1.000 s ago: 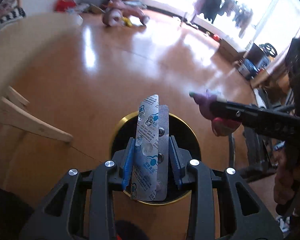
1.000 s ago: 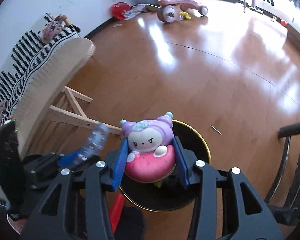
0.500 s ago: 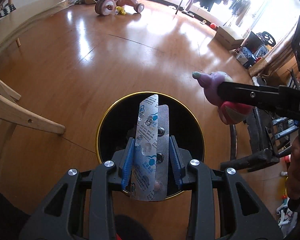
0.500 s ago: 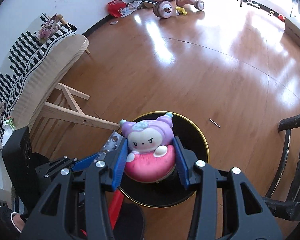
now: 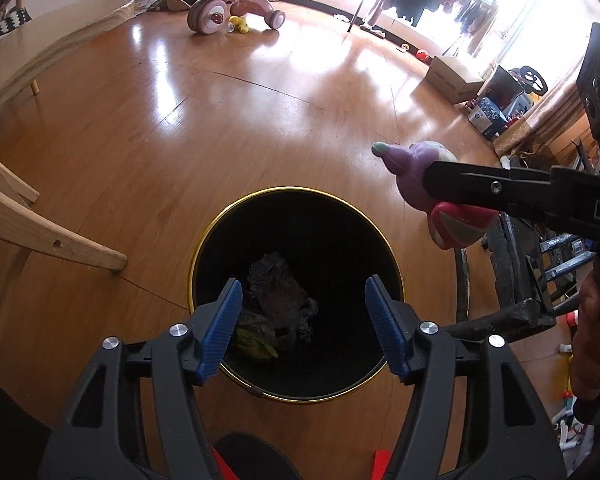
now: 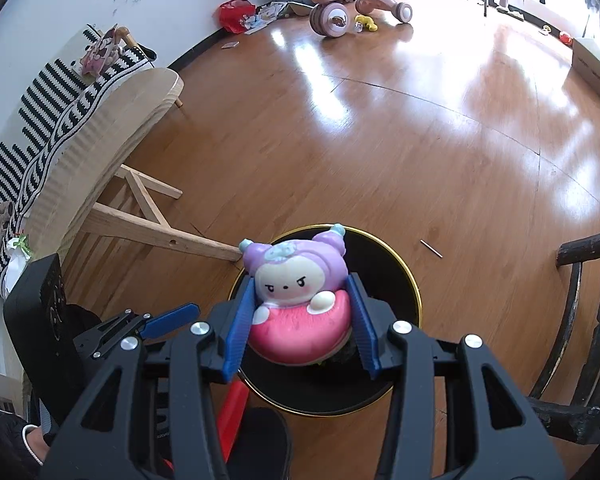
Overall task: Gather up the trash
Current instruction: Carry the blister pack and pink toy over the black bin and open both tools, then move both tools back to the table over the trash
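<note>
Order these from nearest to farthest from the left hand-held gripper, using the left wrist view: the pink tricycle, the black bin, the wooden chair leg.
From the left hand-held gripper:
1. Black bin, directly below the fingers, trash inside.
2. Wooden chair leg, to the left on the floor, beside the bin.
3. Pink tricycle, far across the floor, near the back wall.

Left gripper (image 5: 303, 322): black plastic frame with triangular cut-outs, 4 silver round screw heads across the top, 2 fingers faced with ribbed blue pads (image 5: 221, 327). Right gripper (image 6: 301, 327): same build, 4 silver screws, blue ribbed pads; white letters "DA" on its side in the left wrist view. Dark sleeve (image 6: 4, 446) with white cuff edge.
</note>
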{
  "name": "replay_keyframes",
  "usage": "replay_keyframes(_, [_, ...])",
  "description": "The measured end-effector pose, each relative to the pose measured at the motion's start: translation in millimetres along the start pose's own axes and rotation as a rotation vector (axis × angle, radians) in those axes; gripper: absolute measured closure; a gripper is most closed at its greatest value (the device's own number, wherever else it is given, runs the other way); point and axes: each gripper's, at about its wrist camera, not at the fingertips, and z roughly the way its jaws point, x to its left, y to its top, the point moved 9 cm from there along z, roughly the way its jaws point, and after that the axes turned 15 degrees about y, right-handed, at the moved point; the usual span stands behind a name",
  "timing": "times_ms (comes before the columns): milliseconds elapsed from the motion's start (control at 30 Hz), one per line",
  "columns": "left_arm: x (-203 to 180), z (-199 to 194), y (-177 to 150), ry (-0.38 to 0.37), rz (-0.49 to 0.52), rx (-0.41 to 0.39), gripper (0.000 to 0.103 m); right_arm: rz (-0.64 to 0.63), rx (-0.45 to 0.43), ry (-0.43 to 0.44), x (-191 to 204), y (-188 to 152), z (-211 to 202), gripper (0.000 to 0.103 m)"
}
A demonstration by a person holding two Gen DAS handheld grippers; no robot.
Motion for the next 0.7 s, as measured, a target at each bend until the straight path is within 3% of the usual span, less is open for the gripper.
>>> replay_keyframes(167, [-0.7,-2.1,0.6,0.001,-0.004,-0.001,0.038,0.001,0.004,0.001,0.6,-1.0,2.3,0.056])
replay_keyframes(533, [2.0,-5.6,1.5,0.011,-0.011,-0.007,0.028,0.02,-0.002,0.011,2.9,-0.3,4.9,0.043])
replay_keyframes(700, [4.4,-7.9,2.7,0.015,-0.019,-0.011,0.027,0.02,-0.007,0.016,4.0,-0.5,6.7,0.042])
